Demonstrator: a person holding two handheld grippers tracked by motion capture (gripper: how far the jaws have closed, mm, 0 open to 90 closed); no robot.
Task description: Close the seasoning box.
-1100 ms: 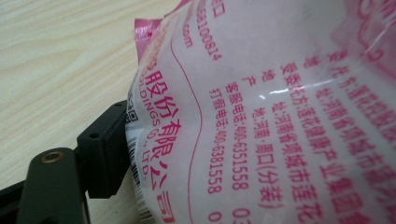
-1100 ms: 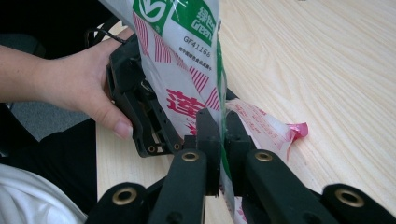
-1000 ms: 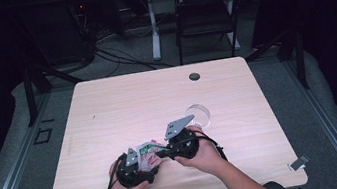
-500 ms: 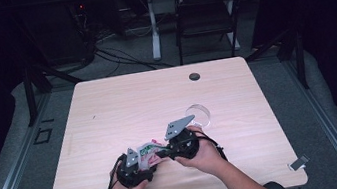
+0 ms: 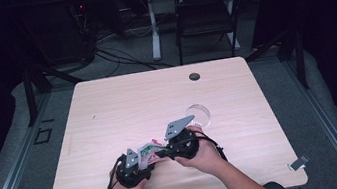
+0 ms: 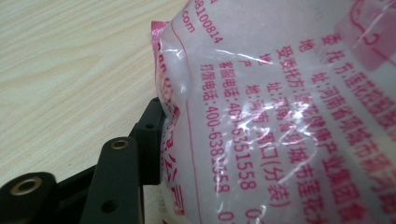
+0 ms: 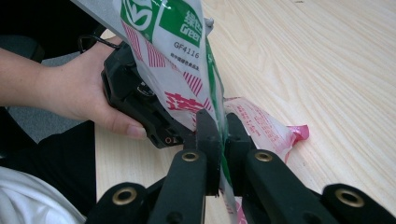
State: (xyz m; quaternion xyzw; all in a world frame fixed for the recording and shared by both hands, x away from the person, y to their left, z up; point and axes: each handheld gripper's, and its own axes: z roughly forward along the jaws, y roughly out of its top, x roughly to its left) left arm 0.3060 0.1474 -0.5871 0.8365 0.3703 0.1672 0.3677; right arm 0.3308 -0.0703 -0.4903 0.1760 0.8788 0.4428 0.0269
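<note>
Glossy crinkled plastic packet (image 6: 289, 107); matt pale wood-grain table (image 5: 123, 106); matt black plastic fingers (image 7: 208, 135).

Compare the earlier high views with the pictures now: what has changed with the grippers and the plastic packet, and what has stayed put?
The left gripper has just been closing its jaws around the plastic packet. The right gripper stays clamped on the packet's edge. Both hands, the packet and the clear cup on the table kept their places.

bare desk (image 5: 123, 106) across far and left areas, clear cup (image 5: 199, 114) just beyond right tongs (image 5: 165, 151), small black disc (image 5: 194, 76) near far edge
</note>
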